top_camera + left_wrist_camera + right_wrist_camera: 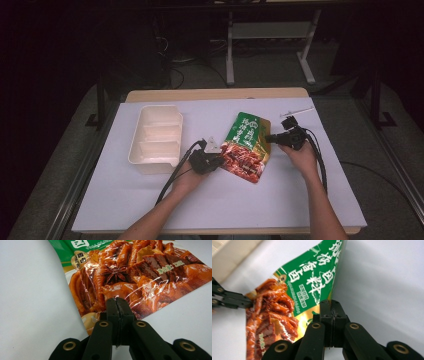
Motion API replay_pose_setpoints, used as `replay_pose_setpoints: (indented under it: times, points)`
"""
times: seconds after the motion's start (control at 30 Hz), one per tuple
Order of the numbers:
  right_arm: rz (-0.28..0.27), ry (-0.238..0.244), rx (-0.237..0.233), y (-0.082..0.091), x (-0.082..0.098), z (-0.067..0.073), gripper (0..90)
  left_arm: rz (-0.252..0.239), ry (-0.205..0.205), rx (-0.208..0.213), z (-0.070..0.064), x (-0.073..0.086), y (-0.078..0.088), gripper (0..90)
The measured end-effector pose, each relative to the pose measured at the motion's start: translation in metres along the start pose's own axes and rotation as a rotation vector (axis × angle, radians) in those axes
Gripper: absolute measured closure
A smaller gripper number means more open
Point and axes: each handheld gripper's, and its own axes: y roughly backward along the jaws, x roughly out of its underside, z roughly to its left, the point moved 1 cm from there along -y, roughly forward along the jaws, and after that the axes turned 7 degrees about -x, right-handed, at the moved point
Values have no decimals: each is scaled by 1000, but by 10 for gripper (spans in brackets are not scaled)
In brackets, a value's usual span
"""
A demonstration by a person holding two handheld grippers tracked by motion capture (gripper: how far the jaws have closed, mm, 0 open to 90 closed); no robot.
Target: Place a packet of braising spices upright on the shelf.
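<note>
At left of centre in the high view sits an empty white tray [156,137]. Beside it, the left gripper [216,161] pinches the food pouch [247,145] at its left edge, while the right gripper [272,138] clamps its right edge. Both holds catch only thin margins, so a sharp pull apart could slip the glossy film free.

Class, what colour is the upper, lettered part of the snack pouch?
Green with white lettering, seen best in the right gripper view on the snack pouch.

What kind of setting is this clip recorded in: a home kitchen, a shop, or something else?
Probably a lab or recording workspace, not a kitchen: a table under a plain white sheet, bare metal stand legs and loose cables on the floor behind, dark surroundings, and hand-held claws on a snack pouch.
</note>
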Motion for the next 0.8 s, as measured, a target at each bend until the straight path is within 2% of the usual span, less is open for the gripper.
replay_pose_setpoints:
  times: [0.07, 0.13, 0.33, 0.47, 0.6, 0.67, 0.8]
  points:
    - [-8, -26, -44, -2, 1, -3, 771, -4, 4, 1, 0, 0, 0, 891]
    - [-4, -41, -58, -6, 1, -5, 752, -3, 2, 1, -1, 0, 0, 890]
    - [15, -59, -62, -22, 2, -10, 740, -2, -1, -4, -1, 0, 0, 887]
    - [0, -101, -82, -28, 4, -16, 749, -2, -3, -7, -2, -1, 0, 883]
    - [0, -101, -83, -32, 4, -15, 773, -8, 2, 0, -1, 0, -1, 879]
    - [5, -97, -76, -33, 4, -15, 784, -9, 2, 0, -1, 0, -1, 875]
    - [21, -101, -35, -37, 4, -16, 874, -15, 4, 15, -1, 0, -1, 854]
